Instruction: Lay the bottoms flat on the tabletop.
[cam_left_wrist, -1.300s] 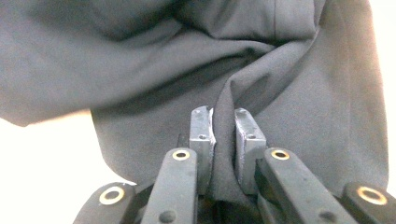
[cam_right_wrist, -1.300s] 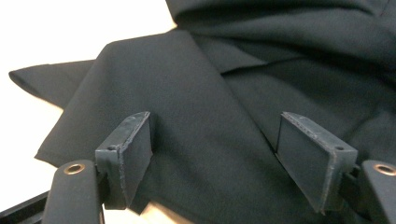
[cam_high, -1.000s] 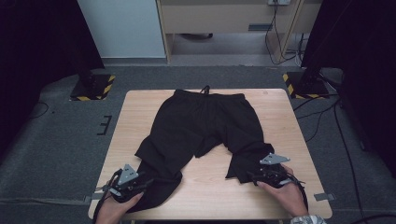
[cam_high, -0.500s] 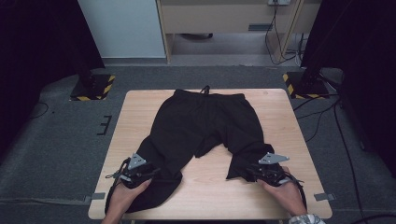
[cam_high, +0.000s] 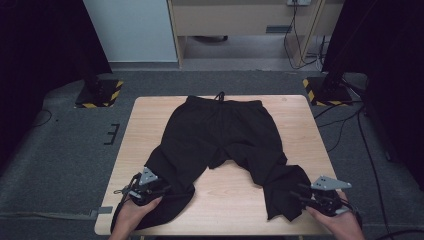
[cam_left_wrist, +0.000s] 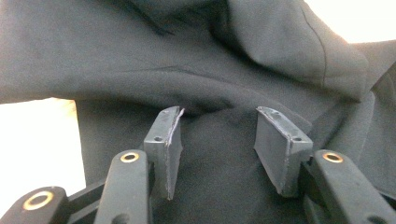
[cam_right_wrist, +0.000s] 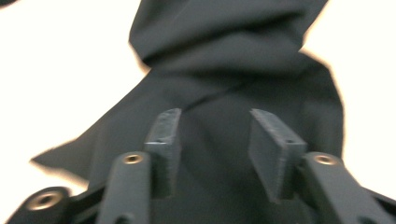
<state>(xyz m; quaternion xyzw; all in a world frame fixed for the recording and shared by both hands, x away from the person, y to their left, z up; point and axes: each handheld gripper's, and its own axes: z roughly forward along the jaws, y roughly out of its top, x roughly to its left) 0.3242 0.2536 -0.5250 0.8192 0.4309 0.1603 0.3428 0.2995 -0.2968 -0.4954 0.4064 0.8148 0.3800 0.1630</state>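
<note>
Black trousers lie flat on the wooden table, waistband at the far side and both legs running toward me. My left gripper rests on the end of the left leg near the front left corner. In the left gripper view it is open, jaws straddling a fold of the dark cloth. My right gripper sits at the rumpled end of the right leg, near the front right corner. It is open too, with the leg cloth lying between and beyond its jaws.
The left leg's end hangs over the table's front edge. Bare wood shows between the two legs. Stands with yellow-and-black bases sit on the grey floor beyond the table, and cables run along the right.
My left gripper has moved from the table's left front edge up onto the left leg. My right gripper has drawn back toward the front right corner, and the right leg's end now reaches farther that way.
</note>
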